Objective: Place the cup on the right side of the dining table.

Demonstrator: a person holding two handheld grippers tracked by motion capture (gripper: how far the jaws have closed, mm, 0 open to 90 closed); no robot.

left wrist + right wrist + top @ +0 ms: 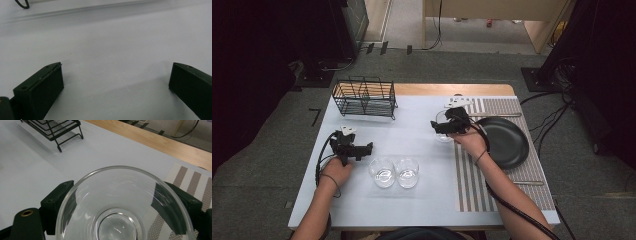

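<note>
Glass [125,205] sits clamped in your right gripper [447,126], at the mat [472,190] edge beside the plate [507,142]. Left gripper [362,149] idles w/ jaws wide, nothing between, near two glasses [394,172]. Looks like place step: set it down upright on the mat, then release.

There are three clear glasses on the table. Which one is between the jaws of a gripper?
The glass at the left edge of the striped placemat, held by the right gripper. The other two glasses stand side by side, ungripped, near the left gripper.
</note>
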